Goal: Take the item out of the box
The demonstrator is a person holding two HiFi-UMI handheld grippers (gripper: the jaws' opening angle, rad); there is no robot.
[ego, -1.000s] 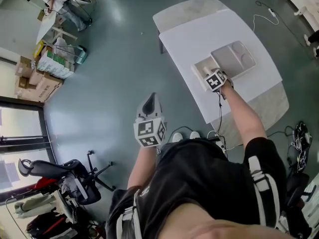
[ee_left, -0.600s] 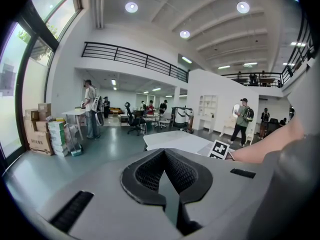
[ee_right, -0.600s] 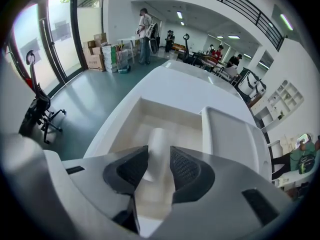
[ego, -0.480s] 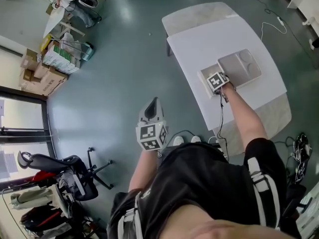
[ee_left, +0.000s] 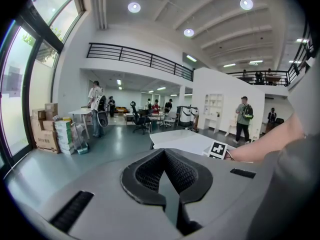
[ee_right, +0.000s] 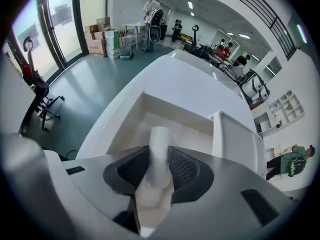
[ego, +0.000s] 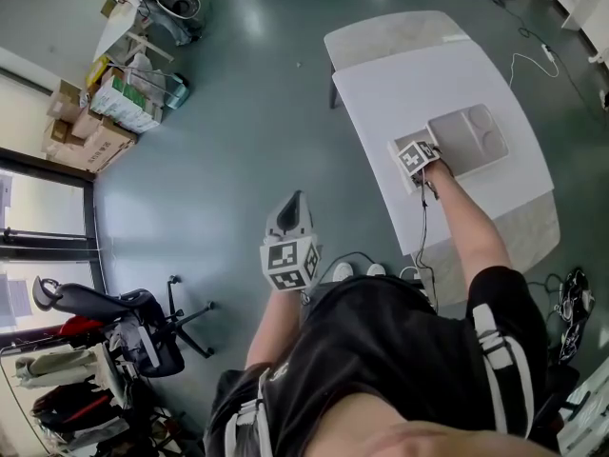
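Observation:
A white open box (ego: 395, 149) lies on the white table (ego: 419, 74), its lid (ego: 468, 137) folded out to the right. In the right gripper view a white tube-shaped item (ee_right: 159, 149) lies in the box (ee_right: 170, 115), reaching back between my jaws. My right gripper (ee_right: 156, 166) is low over the box (ego: 408, 148); its jaws are opening around the item. My left gripper (ego: 290, 204) hangs away from the table over the floor, its jaws (ee_left: 167, 176) shut on nothing.
The box sits near the table's front-left edge (ee_right: 107, 119). Office chairs (ego: 143, 327) stand at the lower left, stacked cartons (ego: 90, 141) by the window. People stand far off in the hall (ee_left: 243, 119).
The head view has drifted, so the table sits a little further right in the picture. My right gripper stays over the box and the left one stays at my side.

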